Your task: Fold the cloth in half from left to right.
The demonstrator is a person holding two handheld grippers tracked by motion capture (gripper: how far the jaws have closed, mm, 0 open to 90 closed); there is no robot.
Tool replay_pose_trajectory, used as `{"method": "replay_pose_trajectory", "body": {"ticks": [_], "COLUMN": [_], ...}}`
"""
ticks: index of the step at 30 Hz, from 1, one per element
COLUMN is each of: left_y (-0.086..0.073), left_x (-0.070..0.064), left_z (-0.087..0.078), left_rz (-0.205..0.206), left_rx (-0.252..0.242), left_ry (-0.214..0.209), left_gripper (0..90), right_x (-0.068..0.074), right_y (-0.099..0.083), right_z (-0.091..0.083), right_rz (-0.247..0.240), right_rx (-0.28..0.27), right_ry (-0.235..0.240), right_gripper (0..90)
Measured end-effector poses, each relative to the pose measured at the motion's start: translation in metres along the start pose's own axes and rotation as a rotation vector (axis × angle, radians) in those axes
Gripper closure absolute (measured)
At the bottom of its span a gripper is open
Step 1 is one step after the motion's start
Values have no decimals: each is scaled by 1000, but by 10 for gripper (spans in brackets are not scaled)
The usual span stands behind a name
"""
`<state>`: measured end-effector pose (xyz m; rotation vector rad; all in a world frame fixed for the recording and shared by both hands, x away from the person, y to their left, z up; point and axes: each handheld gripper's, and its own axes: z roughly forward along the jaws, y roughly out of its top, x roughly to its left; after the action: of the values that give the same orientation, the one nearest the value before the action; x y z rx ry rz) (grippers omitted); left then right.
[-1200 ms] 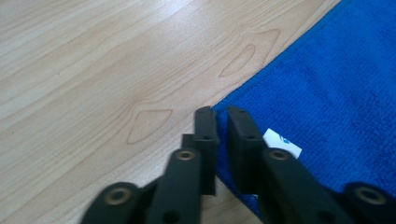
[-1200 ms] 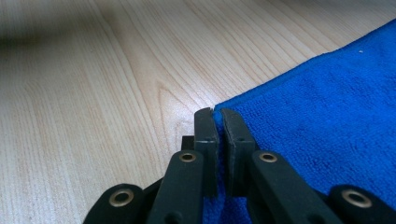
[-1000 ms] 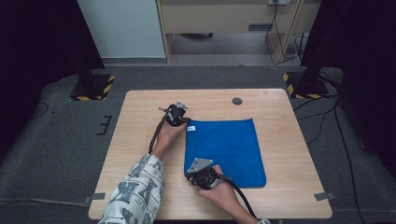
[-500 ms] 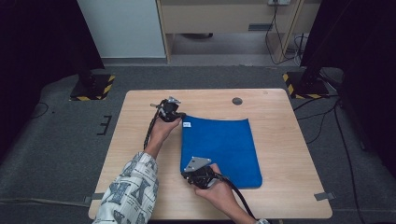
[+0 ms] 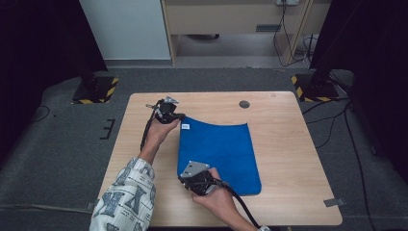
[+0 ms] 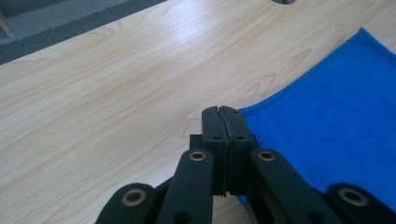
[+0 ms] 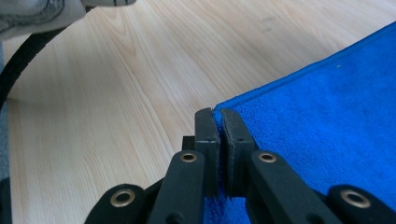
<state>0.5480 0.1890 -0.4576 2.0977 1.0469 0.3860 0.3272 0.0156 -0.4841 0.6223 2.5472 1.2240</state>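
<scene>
My left claw [image 5: 179, 119] pinches the far left corner of the soft blue square cloth [image 5: 219, 154] on the light wooden tabletop [image 5: 288, 144]. My right claw [image 5: 188, 179] pinches the near left corner. I should move both together, gripping tight, so the cloth stays flat.

A bare wooden table [image 5: 288, 144] stands on grey carpet [image 5: 57, 144], striped black-yellow bases [image 5: 96, 91] beyond.

the rectangular blue cloth [image 5: 219, 151] has a soft, matt, fuzzy pile like microfibre, with a stitched hem and a small white tag [image 5: 185, 126]. the pale wooden table [image 5: 288, 144] is smooth with a light sheen and visible grain. the left gripper [image 6: 219, 116] and right gripper [image 7: 219, 119] are matt black plastic with brass-coloured rivets.
</scene>
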Motion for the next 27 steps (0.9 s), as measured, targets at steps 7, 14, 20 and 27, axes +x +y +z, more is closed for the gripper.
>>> {"method": "replay_pose_trajectory", "body": {"ticks": [7, 14, 20, 27], "left_y": [6, 4, -3, -15], "left_x": [4, 14, 24, 42], "left_z": [-16, -33, -43, -60], "left_rz": [15, 8, 0, -28], "left_rx": [-5, -7, 1, 2], "left_ry": [0, 20, 30, 54], "left_gripper": [895, 895, 895, 895], "right_x": [10, 19, 25, 32], "right_y": [13, 25, 36, 49], "right_z": [5, 11, 18, 26], "right_rz": [-18, -17, -9, 12], "right_rx": [-20, -54, -81, -108], "right_ry": [4, 6, 21, 54], "right_gripper": [871, 871, 871, 871]}}
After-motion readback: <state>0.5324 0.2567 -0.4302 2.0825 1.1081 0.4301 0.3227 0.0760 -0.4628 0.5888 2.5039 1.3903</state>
